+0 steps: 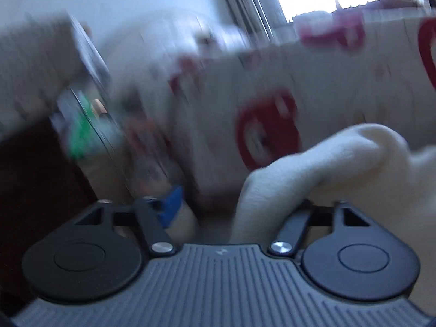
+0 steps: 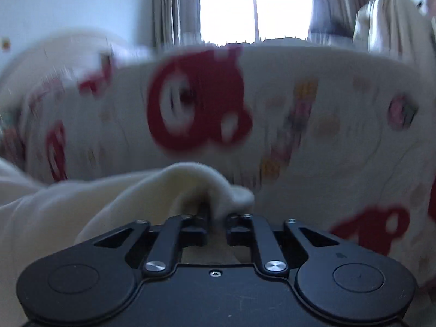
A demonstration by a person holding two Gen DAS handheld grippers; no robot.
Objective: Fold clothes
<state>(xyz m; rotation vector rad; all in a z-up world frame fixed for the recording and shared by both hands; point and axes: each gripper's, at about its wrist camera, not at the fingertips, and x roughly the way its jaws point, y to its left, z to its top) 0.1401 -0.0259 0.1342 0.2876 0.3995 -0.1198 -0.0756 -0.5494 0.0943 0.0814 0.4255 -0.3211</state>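
Cream fleece garment (image 2: 90, 201), soft and limp: right gripper (image 2: 215, 215) pinches its bunched edge; left gripper (image 1: 239, 207) spread, fabric draped between its jaws.

Each set of tongs, left tongs (image 1: 234, 209) and right tongs (image 2: 216, 227), has matte black linkage arms, silver pivot screws, round black side discs at 3 and 9 o'clock; left housing ribbed grey.

Bedroom backdrop, blurred
Bedspread (image 2: 340, 141) with red cartoon prints fills the middle; bright window (image 2: 253, 5) with grey curtains (image 2: 166, 8) at 12 o'clock.
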